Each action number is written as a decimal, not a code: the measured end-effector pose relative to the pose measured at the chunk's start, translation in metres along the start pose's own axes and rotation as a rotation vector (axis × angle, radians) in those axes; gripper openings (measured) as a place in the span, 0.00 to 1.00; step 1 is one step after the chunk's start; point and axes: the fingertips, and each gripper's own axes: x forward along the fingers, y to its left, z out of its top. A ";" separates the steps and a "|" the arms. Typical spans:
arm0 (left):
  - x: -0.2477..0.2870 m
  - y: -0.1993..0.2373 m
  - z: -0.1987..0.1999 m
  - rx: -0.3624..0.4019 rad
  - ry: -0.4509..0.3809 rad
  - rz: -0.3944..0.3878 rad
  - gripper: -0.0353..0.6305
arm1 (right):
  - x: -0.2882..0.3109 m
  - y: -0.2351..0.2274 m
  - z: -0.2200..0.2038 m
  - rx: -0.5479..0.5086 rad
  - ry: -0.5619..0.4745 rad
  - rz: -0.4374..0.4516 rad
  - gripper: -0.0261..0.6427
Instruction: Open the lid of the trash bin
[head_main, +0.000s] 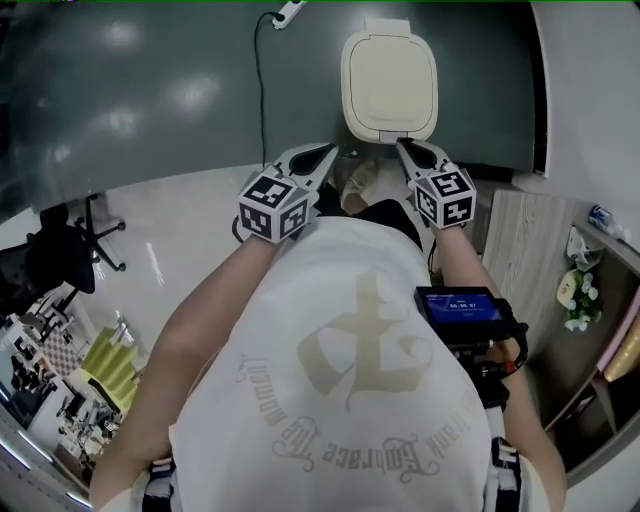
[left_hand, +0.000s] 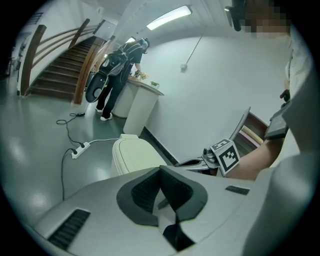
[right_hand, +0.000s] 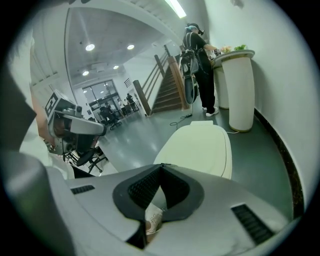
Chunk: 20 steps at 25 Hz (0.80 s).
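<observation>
Nearest, a white shirt (head_main: 340, 350) fills the lower head view, with a small screen (head_main: 458, 305) at its right side. Beyond it the left gripper (left_hand: 160, 169) and the right gripper (right_hand: 161, 166) are held side by side. Each gripper's jaws are pressed together at the tips with nothing pinched between them, and a shoe (head_main: 358, 180) is seen below the gap between the grippers. Just ahead of both tips, and not touched by either, the trash bin (left_hand: 118, 162) stands on the dark floor (head_main: 150, 90) with its cream lid (head_main: 389, 78) lying flat and closed. The lid's long axis is judged to run straight away from the person, with a small catch at the near edge and what is taken to be the hinge tab at the far edge, so the opening side is turned toward the grippers. With the jaws closed, the rim cannot be pinched. A push on the smooth, rounded lid could slide off, and a lift caught off-centre could drag or tip the bin, which looks light, across the glossy floor. Behind the bin a cable (head_main: 258, 70) runs to a power strip (head_main: 288, 12), which a shoved bin might snag. Farther off, a person (left_hand: 117, 60) is seen at a counter beside a staircase (left_hand: 60, 65).
</observation>
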 end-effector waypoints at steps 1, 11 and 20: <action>-0.001 0.003 -0.002 -0.008 0.000 0.003 0.07 | 0.002 -0.001 -0.001 -0.001 0.010 -0.003 0.05; -0.012 0.013 -0.020 -0.056 -0.018 0.034 0.07 | 0.017 -0.005 -0.026 -0.107 0.139 -0.034 0.05; -0.018 0.029 -0.024 -0.096 -0.030 0.060 0.07 | 0.042 -0.021 -0.043 -0.180 0.279 -0.085 0.05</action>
